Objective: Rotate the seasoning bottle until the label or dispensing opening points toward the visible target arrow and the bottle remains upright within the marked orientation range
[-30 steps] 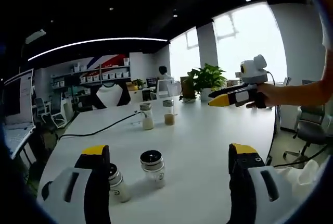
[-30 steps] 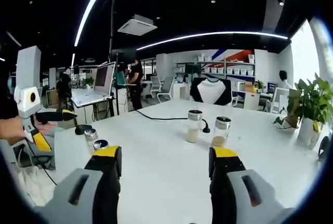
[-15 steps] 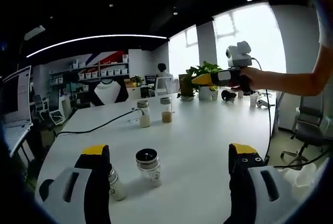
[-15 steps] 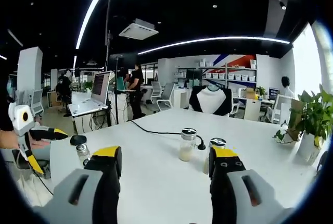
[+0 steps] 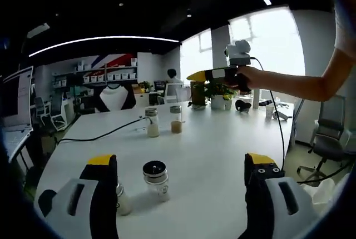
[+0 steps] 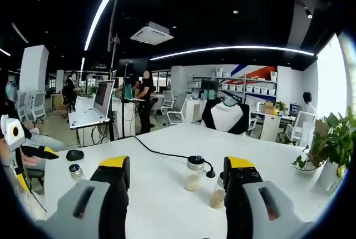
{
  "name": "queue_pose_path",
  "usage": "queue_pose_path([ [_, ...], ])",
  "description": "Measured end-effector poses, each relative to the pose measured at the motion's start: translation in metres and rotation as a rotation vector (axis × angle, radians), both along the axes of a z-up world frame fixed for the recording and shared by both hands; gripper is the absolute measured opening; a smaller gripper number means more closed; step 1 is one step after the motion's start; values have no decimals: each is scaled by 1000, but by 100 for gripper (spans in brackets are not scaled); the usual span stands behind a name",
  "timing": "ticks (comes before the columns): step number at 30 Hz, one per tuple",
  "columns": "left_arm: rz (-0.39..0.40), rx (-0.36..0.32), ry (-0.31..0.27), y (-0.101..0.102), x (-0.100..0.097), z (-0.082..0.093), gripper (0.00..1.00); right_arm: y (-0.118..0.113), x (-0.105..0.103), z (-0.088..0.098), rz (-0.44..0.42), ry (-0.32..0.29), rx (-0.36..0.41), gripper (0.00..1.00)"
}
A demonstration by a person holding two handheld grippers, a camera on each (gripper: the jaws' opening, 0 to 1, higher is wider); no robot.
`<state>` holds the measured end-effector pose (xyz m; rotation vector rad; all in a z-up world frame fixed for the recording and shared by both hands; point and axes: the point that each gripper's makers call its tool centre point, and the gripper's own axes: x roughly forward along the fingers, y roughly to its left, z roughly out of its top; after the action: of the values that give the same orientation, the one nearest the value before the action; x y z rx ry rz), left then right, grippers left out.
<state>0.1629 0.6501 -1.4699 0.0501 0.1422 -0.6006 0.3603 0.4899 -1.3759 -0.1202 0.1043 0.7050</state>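
Note:
Two small seasoning bottles stand on the white table (image 5: 211, 150) just beyond my left gripper (image 5: 181, 194). One has a dark round lid (image 5: 156, 178); the other (image 5: 122, 199) is half hidden behind the left jaw. This gripper is open and holds nothing. Farther back stand two glass bottles, one with pale contents (image 5: 151, 123) and one with brown contents (image 5: 176, 119). A hand holds my right gripper (image 5: 196, 76) high above the table's far side. In the right gripper view it (image 6: 178, 194) is open and empty, with the pale bottle (image 6: 194, 173) between the jaws and the brown one (image 6: 217, 192) partly behind the right jaw.
A black cable (image 6: 161, 153) runs across the table. A dark mouse (image 6: 74, 154) and a small bottle (image 6: 74, 171) sit at the left end near my left gripper (image 6: 34, 167). A potted plant (image 5: 219, 91) stands at the far edge. People and a laptop (image 6: 103, 98) are behind.
The right gripper has risen and swung left in the left gripper view. In its own view the two glass bottles have drawn closer and lower. No bottle on the table has moved.

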Motion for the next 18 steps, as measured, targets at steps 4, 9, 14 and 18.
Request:
queue_pose_path([
  [4, -16, -3, 6, -2, -1, 0, 100, 11, 11, -12, 7, 23, -8, 68],
  [9, -11, -18, 14, -1, -1, -1, 100, 24, 23, -27, 17, 49, -26, 68],
  [14, 1, -20, 21, 4, 0, -4, 100, 30, 40, -42, 8, 84, -9, 68],
  [18, 10, -20, 27, 8, 1, -5, 100, 28, 56, -52, -37, 100, -27, 62],
])
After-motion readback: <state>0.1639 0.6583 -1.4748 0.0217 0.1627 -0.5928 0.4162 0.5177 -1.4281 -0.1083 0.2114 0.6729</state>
